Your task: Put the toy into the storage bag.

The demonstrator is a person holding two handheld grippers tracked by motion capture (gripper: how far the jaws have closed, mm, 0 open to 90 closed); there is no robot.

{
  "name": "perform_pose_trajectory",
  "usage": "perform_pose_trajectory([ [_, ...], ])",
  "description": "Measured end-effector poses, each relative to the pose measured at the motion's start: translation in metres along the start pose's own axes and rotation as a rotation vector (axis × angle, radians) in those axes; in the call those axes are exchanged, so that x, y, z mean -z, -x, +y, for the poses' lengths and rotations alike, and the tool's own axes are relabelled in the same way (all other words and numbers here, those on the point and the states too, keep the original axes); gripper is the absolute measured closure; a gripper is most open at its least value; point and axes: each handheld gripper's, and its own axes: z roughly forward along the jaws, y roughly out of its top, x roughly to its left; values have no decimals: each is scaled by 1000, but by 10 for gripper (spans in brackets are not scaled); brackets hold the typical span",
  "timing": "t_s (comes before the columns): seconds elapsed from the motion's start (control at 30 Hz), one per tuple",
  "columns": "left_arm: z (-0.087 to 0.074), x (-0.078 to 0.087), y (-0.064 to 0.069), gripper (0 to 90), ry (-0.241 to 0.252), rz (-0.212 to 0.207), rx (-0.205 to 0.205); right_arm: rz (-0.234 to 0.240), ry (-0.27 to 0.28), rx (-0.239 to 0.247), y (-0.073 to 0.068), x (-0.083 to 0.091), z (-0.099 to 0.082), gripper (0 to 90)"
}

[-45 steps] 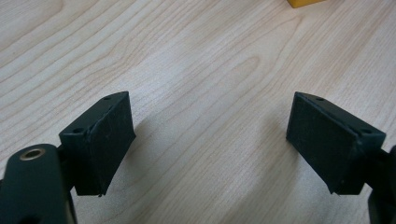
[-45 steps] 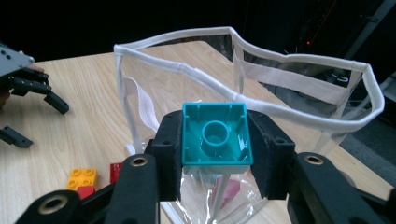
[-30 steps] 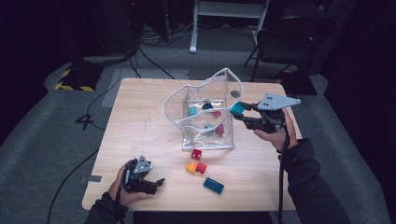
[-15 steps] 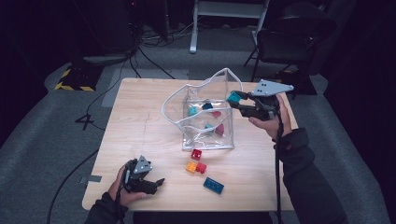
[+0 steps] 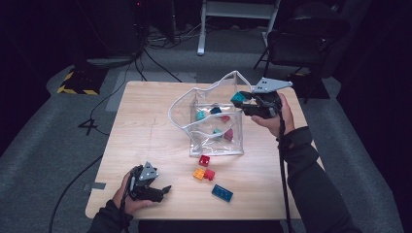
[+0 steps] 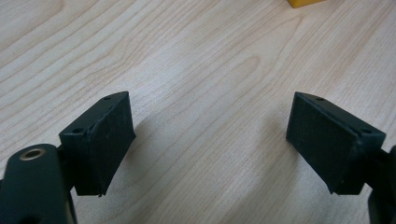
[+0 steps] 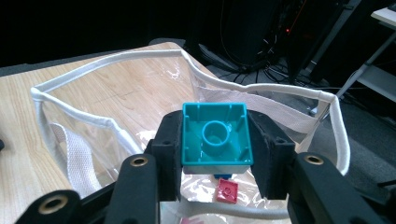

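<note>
Teal brick [image 7: 215,135] clamped in right tool [image 7: 215,140] above clear bag's rim [image 7: 116,58].

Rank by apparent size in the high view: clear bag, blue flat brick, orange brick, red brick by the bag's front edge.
1. clear bag, by far the largest.
2. blue flat brick.
3. orange brick and red brick look about alike; too close to rank.

**Both hands at table, R raised, L low**

L hand [image 5: 127,196] rests low at near edge. Its black two-jaw left gripper [image 6: 210,140] points across the tabletop, jaws apart, nothing btwn pads. R forearm, dark sleeve, reaches fwd. R hand [image 5: 277,119] holds the black right gripper [image 7: 215,140] raised and level, pads pinching a teal square plastic block [image 7: 215,133].
</note>
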Motion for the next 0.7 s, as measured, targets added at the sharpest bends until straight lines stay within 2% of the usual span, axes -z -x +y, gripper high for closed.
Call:
perform_pose_trajectory([
  [0.4,0,0,0,153,0,0,0,-18,-45,-7,5,-20,1,593],
  [0.7,0,0,0,153,1,1,0,-18,-63,-24,9,-26,-2,593],
])
